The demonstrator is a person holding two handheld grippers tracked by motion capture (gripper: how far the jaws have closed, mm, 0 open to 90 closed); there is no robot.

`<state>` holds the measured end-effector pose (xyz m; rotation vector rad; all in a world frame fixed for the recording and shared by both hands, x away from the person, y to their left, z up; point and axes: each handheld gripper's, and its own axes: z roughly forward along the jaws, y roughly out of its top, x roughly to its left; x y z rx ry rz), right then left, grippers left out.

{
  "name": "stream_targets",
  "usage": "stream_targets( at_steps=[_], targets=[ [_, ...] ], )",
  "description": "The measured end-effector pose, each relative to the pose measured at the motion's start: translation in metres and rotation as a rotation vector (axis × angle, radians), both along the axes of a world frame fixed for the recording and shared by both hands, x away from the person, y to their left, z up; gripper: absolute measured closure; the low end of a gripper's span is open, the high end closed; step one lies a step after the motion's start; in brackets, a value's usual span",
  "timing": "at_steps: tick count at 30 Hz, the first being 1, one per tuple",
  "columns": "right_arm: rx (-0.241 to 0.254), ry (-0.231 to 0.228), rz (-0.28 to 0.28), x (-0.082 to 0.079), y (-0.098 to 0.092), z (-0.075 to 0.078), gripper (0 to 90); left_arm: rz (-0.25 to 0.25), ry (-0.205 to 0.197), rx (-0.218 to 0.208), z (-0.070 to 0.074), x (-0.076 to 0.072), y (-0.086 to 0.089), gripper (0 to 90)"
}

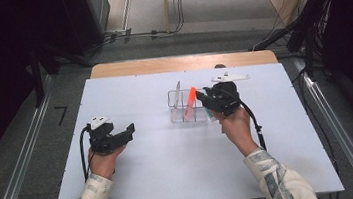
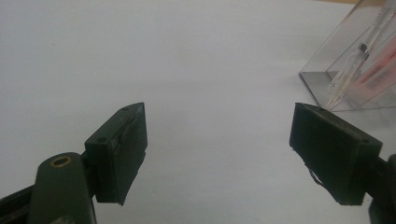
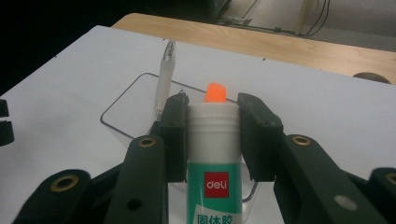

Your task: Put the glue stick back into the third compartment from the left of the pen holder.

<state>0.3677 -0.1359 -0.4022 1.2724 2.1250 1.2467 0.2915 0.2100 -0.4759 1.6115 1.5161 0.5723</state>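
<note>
Right gripper clamps glue stick; left gripper gapes.

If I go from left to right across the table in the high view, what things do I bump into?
Left black hand-held gripper with its jaws open → clear pen leaning in the clear plastic holder → orange marker in the same holder → right black hand-held gripper, clamped on a white and green glue stick.
</note>
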Motion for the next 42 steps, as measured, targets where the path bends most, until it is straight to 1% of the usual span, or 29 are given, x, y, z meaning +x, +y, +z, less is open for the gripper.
stream_targets(
  at_steps=[6,10,15,32,37,42],
  targets=[
    [0.001,0.001,-0.011,0.007,0.001,0.001,63.3,-0.001,-0.001,0.000,0.000,0.000,0.000,19.5],
    [0.004,0.015,-0.018,0.012,0.002,0.000,63.2,-0.002,-0.002,0.000,0.000,0.000,-0.001,19.4],
    [0.012,0.015,-0.030,0.016,0.001,-0.001,63.3,-0.003,-0.001,-0.001,-0.001,0.000,-0.001,19.5],
    [0.032,0.008,-0.064,0.036,0.007,0.007,63.2,-0.004,-0.001,-0.002,-0.001,0.000,0.000,19.5],
    [0.044,0.023,-0.073,0.043,0.007,0.009,63.2,-0.004,-0.001,-0.002,-0.001,0.001,-0.001,19.5],
    [0.047,0.019,-0.078,0.046,0.009,0.009,63.1,-0.005,0.000,-0.001,-0.001,0.001,-0.001,19.4]
  ],
)
